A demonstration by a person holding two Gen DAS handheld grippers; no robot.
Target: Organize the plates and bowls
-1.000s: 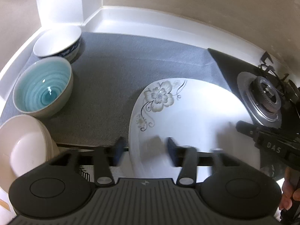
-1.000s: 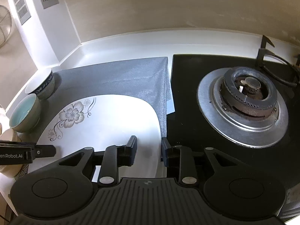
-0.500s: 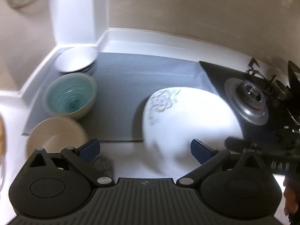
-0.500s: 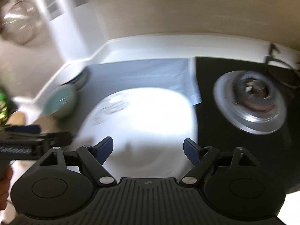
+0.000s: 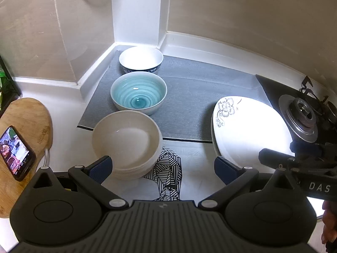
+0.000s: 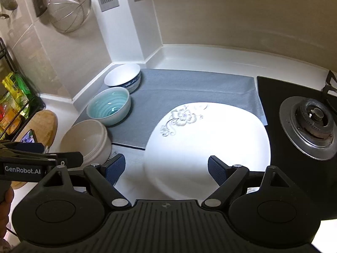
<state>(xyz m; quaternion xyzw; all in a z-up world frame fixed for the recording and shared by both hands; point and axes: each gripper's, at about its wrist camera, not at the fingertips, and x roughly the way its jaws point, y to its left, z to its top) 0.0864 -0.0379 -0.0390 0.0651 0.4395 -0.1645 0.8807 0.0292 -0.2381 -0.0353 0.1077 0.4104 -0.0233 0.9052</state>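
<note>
A large white plate [image 5: 248, 130] [image 6: 206, 135] with a grey flower print lies partly on the grey mat [image 5: 200, 88], beside the stove. Along the mat's left side three bowls stand in a row: a white one with a blue outside [image 5: 141, 58] at the back, a teal one [image 5: 138, 92] in the middle, and a stack of cream bowls [image 5: 126, 139] nearest. My left gripper [image 5: 163, 166] hangs open above the counter between the cream stack and the plate, holding nothing. My right gripper [image 6: 166, 167] hovers above the plate's near edge, its jaws opening and gripping nothing.
A gas burner [image 6: 311, 124] on black glass sits right of the plate. A wooden board [image 5: 23, 118] with a lit phone [image 5: 15, 151] lies at the far left. A wire strainer [image 6: 69, 10] hangs on the wall. A black line drawing [image 5: 168, 168] marks the counter.
Both grippers opened their jaws and drew back and up from the plate's near edge. The plate stays down on the mat and counter. More of the bowls and wall is in view.
</note>
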